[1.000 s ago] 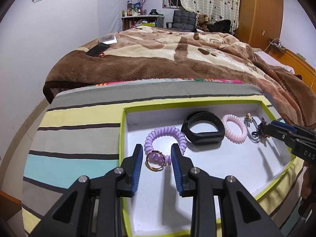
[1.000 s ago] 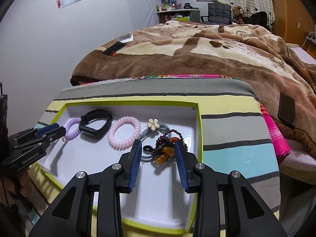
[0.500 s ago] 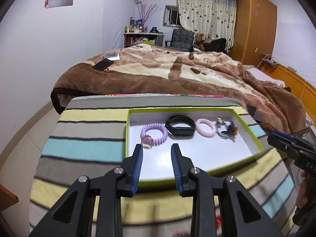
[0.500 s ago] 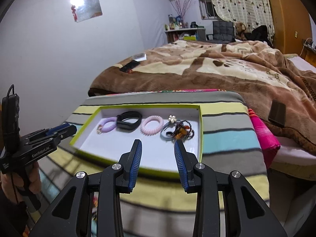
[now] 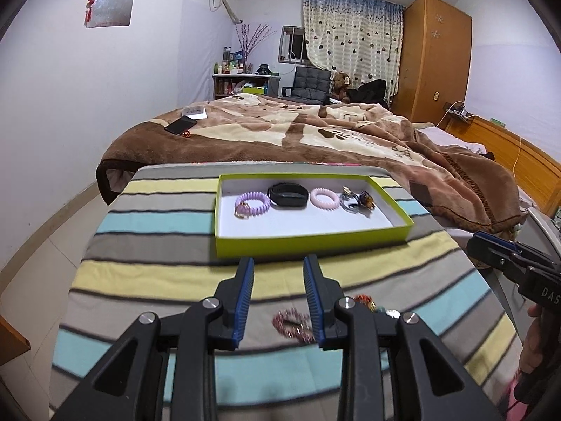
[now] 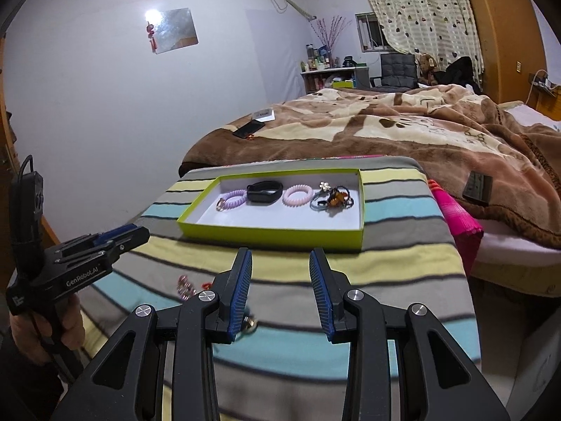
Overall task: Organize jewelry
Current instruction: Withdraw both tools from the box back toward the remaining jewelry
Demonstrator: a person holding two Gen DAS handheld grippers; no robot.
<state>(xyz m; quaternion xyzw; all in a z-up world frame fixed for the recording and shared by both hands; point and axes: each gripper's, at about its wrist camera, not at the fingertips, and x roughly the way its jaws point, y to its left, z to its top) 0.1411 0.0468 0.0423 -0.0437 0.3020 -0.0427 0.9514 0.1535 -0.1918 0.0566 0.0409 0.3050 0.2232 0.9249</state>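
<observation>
Hovering: left gripper (image 5: 275, 273) agape, empty | right gripper (image 6: 280, 266) likewise | green tray (image 5: 315, 240) just beyond both

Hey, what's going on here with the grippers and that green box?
A person is sorting jewelry with two handheld grippers. The left gripper and right gripper are both open and empty, held short of the green box. In it lie a purple coil band, black band, pink coil band and a tangle. A beaded bracelet lies loose on the striped cloth.
</observation>
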